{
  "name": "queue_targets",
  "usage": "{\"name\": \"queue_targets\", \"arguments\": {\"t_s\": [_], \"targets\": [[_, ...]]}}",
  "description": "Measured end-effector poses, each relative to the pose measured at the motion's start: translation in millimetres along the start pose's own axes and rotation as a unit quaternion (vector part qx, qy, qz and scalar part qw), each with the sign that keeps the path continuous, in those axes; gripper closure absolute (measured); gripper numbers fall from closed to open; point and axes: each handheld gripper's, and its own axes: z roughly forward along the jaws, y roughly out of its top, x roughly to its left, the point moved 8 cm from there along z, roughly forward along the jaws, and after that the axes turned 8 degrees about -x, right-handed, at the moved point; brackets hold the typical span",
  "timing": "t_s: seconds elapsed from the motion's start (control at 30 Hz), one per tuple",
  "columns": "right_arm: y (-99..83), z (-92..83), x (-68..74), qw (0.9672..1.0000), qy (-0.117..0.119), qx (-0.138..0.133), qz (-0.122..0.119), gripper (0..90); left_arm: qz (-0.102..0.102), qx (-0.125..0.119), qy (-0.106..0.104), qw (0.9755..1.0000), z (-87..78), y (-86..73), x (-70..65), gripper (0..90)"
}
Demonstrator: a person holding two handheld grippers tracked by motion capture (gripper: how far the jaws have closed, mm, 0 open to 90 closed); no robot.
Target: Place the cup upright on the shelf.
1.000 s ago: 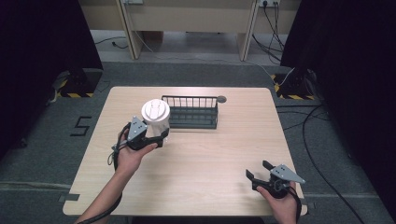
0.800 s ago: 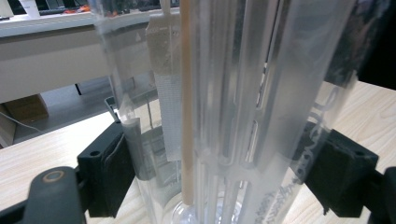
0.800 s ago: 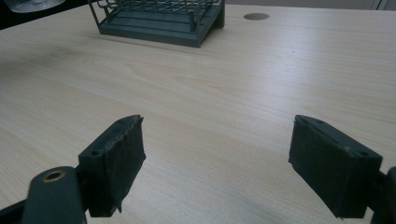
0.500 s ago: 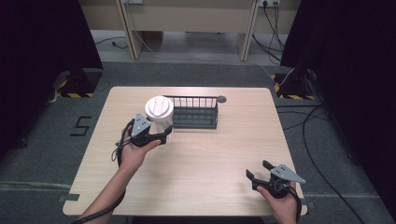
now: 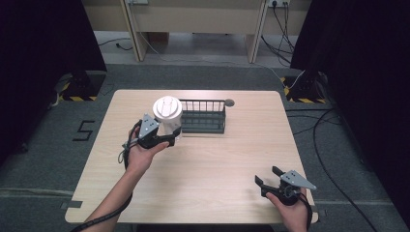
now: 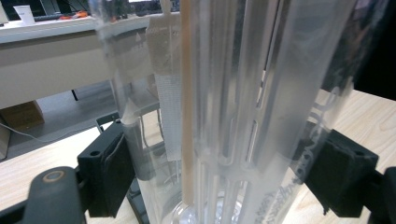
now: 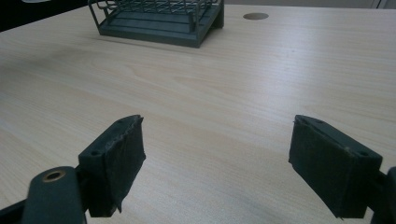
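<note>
My left gripper (image 5: pixel 167 137) is shut on a clear plastic container with a white lid (image 5: pixel 168 113), held upright at the left end of the dark wire rack (image 5: pixel 203 116). In the left gripper view the ribbed clear container (image 6: pixel 233 107) stands between the two black pads (image 6: pixel 109 175), which press on its sides; part of the rack shows behind it. My right gripper (image 5: pixel 269 179) rests near the table's front right corner, open and holding nothing. The right gripper view shows its pads (image 7: pixel 116 154) wide apart over bare wood, with the rack (image 7: pixel 159 18) far ahead.
The light wooden table (image 5: pixel 217 159) has a round cable hole (image 5: pixel 229 102) behind the rack. Cables lie on the grey floor to the right. A desk stands beyond the table's far edge.
My left gripper has carried the container to the right and slightly nearer, up to the rack's left end. The right gripper has stayed still.
</note>
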Motion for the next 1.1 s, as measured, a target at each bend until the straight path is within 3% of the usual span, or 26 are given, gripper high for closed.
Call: {"name": "queue_targets", "arguments": {"t_s": [1.1], "targets": [[-0.4, -0.3, 0.4, 1.0, 0.002, 0.002, 0.004, 18.7, -0.001, -0.007, -0.007, 1.0, 25.8, 17.9, -3.0, 18.0]]}}
